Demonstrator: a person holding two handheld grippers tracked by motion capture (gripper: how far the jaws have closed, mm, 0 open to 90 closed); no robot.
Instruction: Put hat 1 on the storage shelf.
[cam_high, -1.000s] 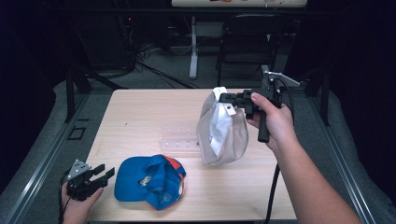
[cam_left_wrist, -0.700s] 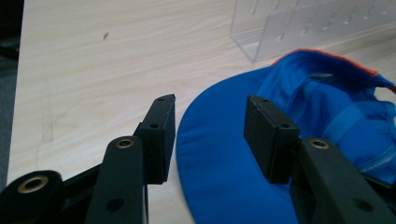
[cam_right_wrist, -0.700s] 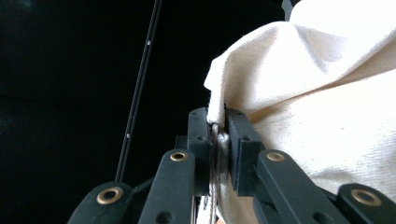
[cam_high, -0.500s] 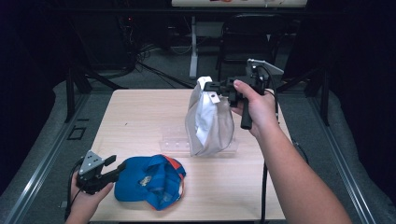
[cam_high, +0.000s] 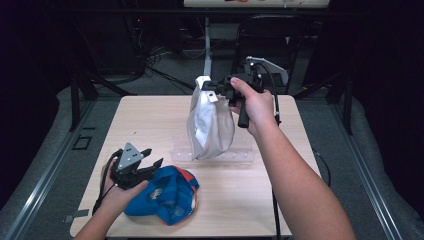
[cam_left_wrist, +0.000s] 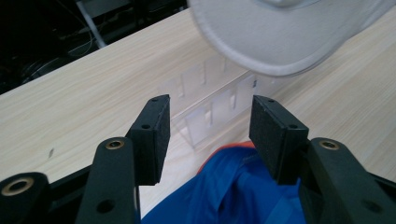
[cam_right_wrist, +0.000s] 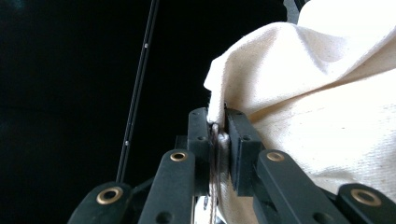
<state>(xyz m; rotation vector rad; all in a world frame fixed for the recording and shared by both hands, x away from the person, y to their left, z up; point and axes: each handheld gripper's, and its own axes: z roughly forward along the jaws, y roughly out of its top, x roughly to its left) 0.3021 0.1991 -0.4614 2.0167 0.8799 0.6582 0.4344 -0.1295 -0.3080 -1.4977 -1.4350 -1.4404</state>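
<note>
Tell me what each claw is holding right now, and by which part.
Right claw pinches the white cap by its edge; left claw holds nothing, open above the blue cap.

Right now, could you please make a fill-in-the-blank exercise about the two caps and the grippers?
1. The right gripper holds up the ____ cap by its edge.
2. The blue cap lies on the ____.
3. The left gripper has its jaws ____, with nothing pressed between them.
4. A clear plastic ____ stands on the table under the hanging cap.

Missing words: white; table; open; rack
</note>
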